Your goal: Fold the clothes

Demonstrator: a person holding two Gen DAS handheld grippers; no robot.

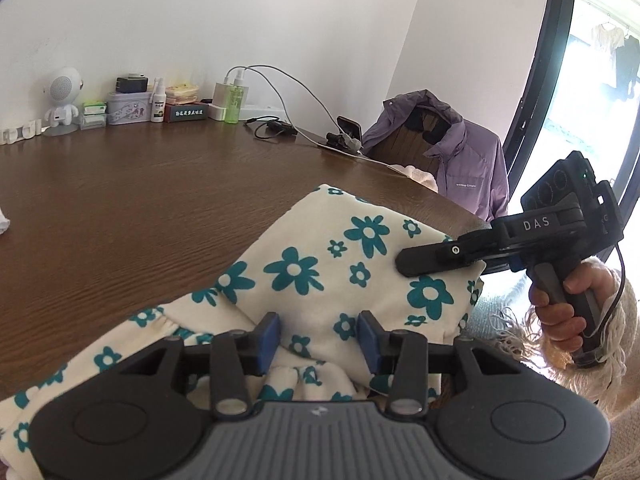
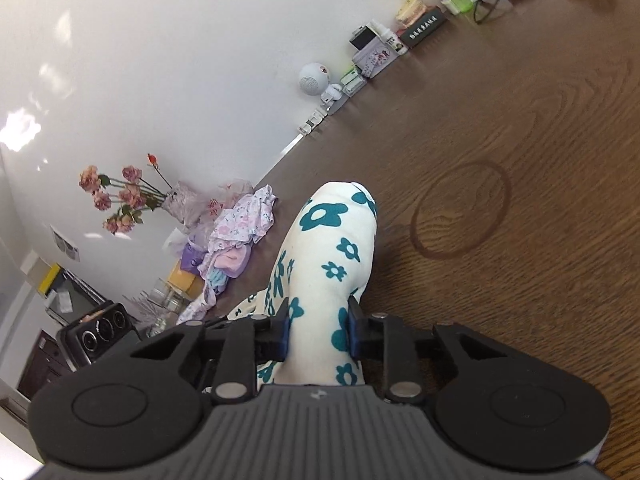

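A cream garment with teal flowers (image 1: 320,248) lies bunched on the brown wooden table (image 1: 120,200), its gathered elastic band nearest the left wrist camera. My left gripper (image 1: 318,336) stands open over it. Cloth lies between its blue pads (image 1: 270,336), but they do not pinch it. From the right, a hand holds my right gripper (image 1: 400,260) against the garment's right edge. In the right wrist view that gripper (image 2: 319,332) is shut on a folded thickness of the flowered garment (image 2: 332,240), which stretches away from the pads along the table (image 2: 520,260).
Boxes, bottles, a white robot-shaped speaker (image 1: 60,100) and charger cables line the wall. A phone on a stand (image 1: 348,132) sits by the far edge. A purple jacket (image 1: 460,160) hangs on a chair. A pile of pastel clothes (image 2: 236,240) and a vase of flowers (image 2: 120,196) stand at the table's other end.
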